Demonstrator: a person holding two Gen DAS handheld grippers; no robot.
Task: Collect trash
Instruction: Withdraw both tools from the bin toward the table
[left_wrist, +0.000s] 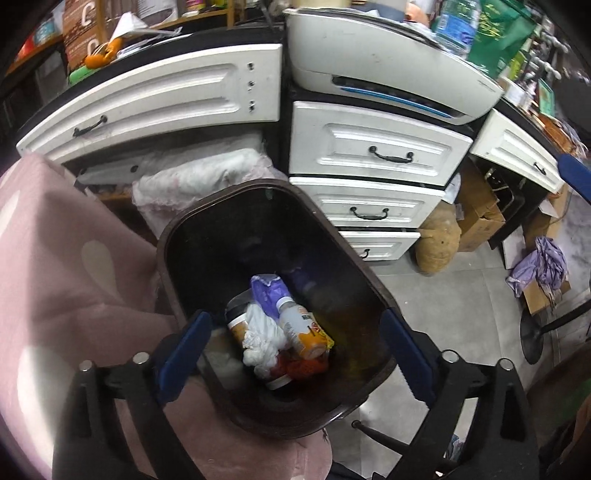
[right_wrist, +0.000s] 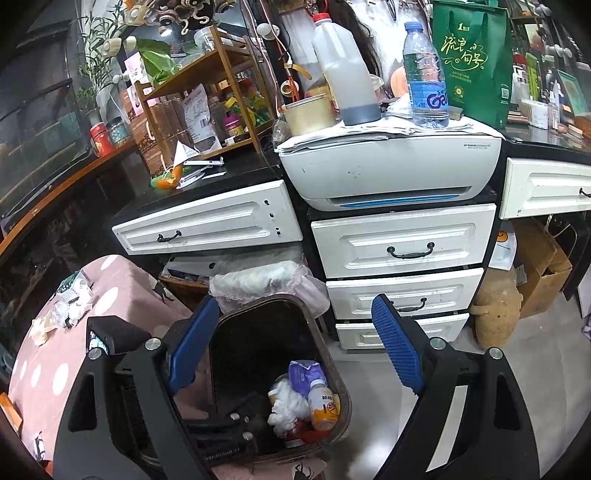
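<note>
Your left gripper (left_wrist: 295, 354) hangs right over the mouth of the dark brown bin (left_wrist: 177, 236), its blue fingers (left_wrist: 184, 354) spread wide with nothing between them; the right gripper (right_wrist: 295, 347) sits a little further back, also over the bin, fingers equally wide and empty. The trash so far lies at the bottom of the bin: a crumpled white tissue (left_wrist: 262, 336), a small orange-labelled bottle (left_wrist: 301, 328), a purple wrapper (left_wrist: 267, 288) and a paper cup (left_wrist: 236, 317) partly under the tissue. More scraps (right_wrist: 62, 310) are still sitting on the pink dotted cloth (right_wrist: 118, 291) to the left of the bin, so you probably have more to fetch. The risks from here are mostly about clearance. The bin stands hard against that pink cloth and close to the white drawers (right_wrist: 402, 243), and your left gripper's fingers straddle the rim; pulling away sideways rather than upward could hook the rim and tip or drag the bin, spilling what is already collected. The two grippers are also crowded together over the same opening, so swinging the left one back toward the cloth could knock it into the right. And the scraps look light and thin: a shallow pinch may catch the cloth with them, or drop bits on the floor (left_wrist: 454, 295) between cloth and bin.
</note>
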